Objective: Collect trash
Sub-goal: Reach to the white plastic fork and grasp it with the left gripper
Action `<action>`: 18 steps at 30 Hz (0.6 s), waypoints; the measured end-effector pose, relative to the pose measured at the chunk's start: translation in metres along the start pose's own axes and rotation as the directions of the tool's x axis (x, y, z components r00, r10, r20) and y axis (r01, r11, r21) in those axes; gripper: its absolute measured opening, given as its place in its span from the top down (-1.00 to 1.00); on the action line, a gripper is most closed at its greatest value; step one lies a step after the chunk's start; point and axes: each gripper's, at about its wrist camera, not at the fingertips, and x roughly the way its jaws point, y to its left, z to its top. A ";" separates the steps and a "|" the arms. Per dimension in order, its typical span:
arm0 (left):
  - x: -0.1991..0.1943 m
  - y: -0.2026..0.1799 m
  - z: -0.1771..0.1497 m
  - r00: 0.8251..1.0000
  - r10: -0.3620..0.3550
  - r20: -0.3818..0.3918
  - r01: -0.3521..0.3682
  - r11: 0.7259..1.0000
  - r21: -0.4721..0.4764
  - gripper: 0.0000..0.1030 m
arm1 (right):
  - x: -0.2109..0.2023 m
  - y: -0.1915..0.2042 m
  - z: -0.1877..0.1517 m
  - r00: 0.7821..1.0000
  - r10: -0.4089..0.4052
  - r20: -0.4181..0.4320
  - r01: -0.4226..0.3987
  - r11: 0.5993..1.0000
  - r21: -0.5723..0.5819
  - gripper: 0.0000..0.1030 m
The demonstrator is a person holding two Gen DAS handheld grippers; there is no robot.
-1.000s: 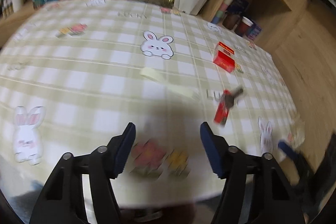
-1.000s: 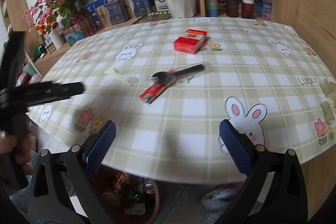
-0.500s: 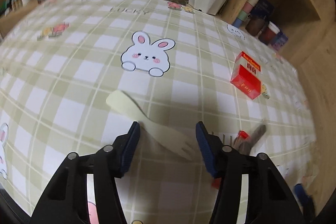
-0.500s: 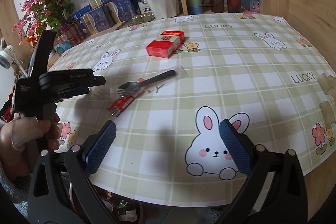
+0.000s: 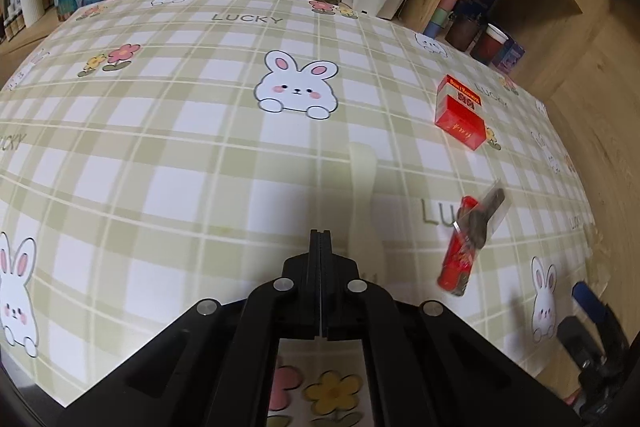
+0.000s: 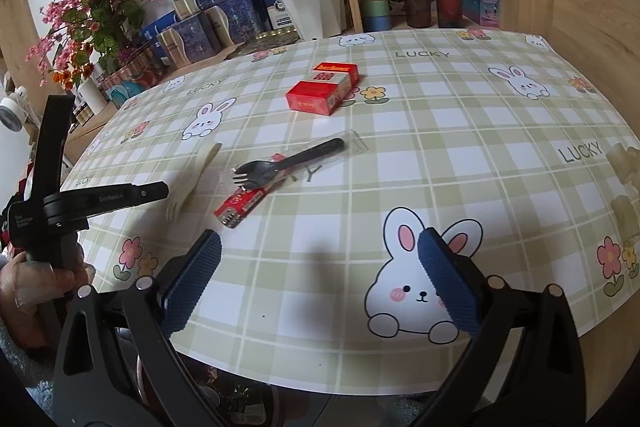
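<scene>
Looking at the left gripper point(image 5: 321, 235) clenched fully shut, nothing pinched in it. Just right of its tips, touching or nearly so (can't call it), got the cream plastic fork point(image 5: 362, 171) flat on the bunny tablecloth point(image 5: 160, 155), handle pointing away. Further right of that gripper: black plastic fork point(image 5: 482, 215) in a clear wrapper, lying across a red packet point(image 5: 456, 259). Ahead and right, well apart from the tips, a red cigarette box point(image 5: 460, 115).

Over on the right gripper point(image 6: 320, 259): released, wide apart, hovering at the near table edge with only a printed bunny between the pads. Ahead-left of it, same black fork and red packet, then the cream fork beside the left gripper's tip. Gloved-looking hand point(image 6: 28, 283) wrapped round that left handle.
</scene>
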 end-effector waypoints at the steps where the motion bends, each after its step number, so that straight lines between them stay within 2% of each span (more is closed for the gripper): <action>1: -0.001 0.001 0.000 1.000 -0.011 -0.005 0.011 1.000 0.002 0.99 | 0.000 0.001 0.000 1.000 0.001 0.000 -0.001 1.000 -0.002 -0.88; 5: 0.004 -0.011 0.007 0.999 -0.029 -0.026 0.031 0.998 0.060 0.95 | 0.001 0.006 0.001 1.000 0.000 -0.001 0.000 1.000 -0.006 -0.88; 9: 0.018 -0.026 0.018 1.000 0.009 -0.012 -0.008 0.994 0.111 0.92 | 0.002 0.008 0.000 1.000 0.000 -0.004 -0.001 1.000 -0.011 -0.88; 10: 0.024 -0.029 0.022 1.000 0.024 -0.010 -0.022 0.993 0.119 0.79 | 0.002 0.008 0.000 1.000 0.000 -0.005 0.000 1.000 -0.012 -0.88; 11: 0.028 -0.032 0.024 0.999 0.035 -0.006 -0.034 0.991 0.129 0.56 | 0.001 0.008 0.000 1.000 0.000 -0.005 0.000 1.000 -0.012 -0.88; 13: 0.033 -0.037 0.028 0.999 0.045 0.011 -0.046 0.987 0.151 0.33 | 0.002 0.007 0.000 1.000 -0.003 -0.004 0.002 1.000 -0.013 -0.88; 18: 0.039 -0.045 0.034 0.998 0.058 0.025 -0.062 0.982 0.177 0.29 | 0.004 0.000 0.001 1.000 -0.015 -0.008 0.014 1.000 -0.006 -0.88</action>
